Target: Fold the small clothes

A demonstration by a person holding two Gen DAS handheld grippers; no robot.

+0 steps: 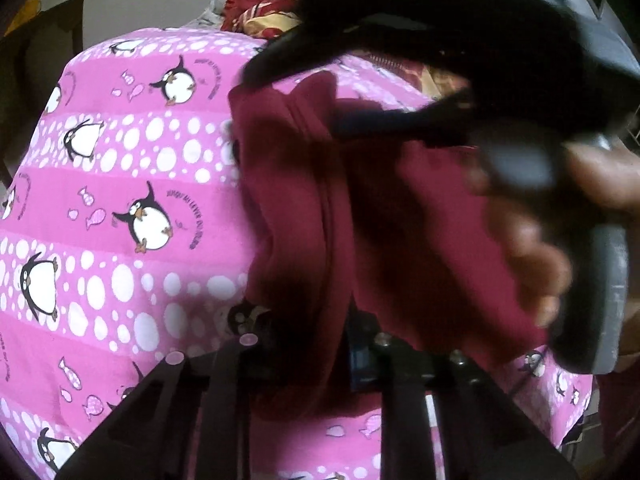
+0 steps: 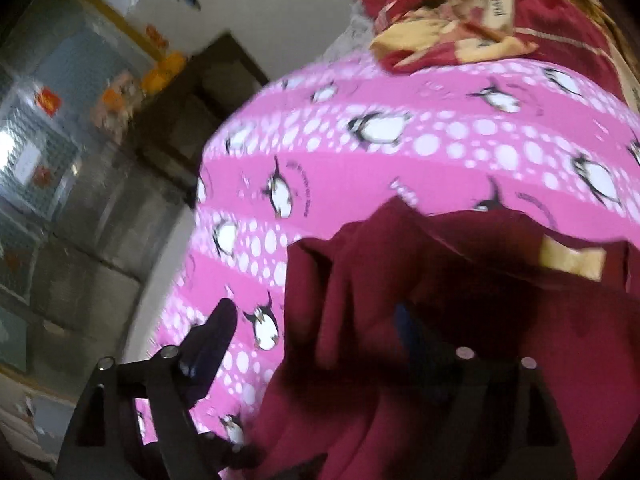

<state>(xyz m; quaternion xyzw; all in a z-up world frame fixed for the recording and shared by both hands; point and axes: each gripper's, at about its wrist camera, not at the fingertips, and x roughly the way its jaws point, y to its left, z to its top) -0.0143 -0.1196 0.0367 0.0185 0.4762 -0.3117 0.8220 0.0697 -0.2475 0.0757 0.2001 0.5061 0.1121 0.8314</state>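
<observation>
Maroon garment (image 1: 360, 208) bunched near bedsheet (image 1: 120, 184) mid, fold approx half done. Left gripper (image 1: 320, 344) pinching a fold; right gripper (image 2: 316, 320) jaws spread — flattening left.

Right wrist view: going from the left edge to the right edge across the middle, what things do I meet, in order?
Glass-fronted cabinet → dark wooden furniture → pink penguin bedsheet → maroon garment, lying on the sheet.

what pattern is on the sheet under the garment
Pink cotton bedsheet with white dots, penguins and small fish; clearest in the left wrist view.
</observation>
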